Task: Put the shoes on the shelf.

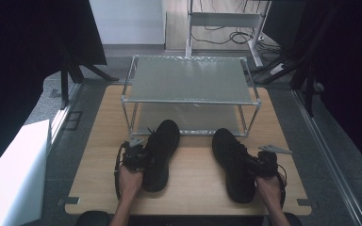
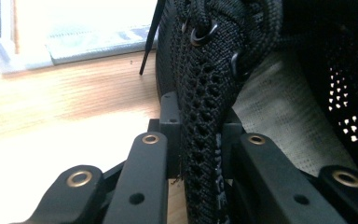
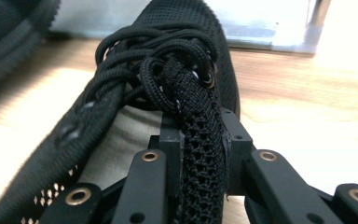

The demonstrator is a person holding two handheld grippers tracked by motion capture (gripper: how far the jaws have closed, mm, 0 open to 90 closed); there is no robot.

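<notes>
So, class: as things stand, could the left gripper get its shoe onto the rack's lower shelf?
Probably yes. The left gripper is clamped on the left shoe, whose toe already points at the open front of the lower shelf.

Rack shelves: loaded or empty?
Empty. The metal rack has nothing on its top or lower shelf; both black shoes sit on the table in front.

Legible markings: none.
Left shoe: pale printed lettering along the mesh collar edge held between the jaws, too blurred and cropped to read. No other text, brand or number can be read.
</notes>
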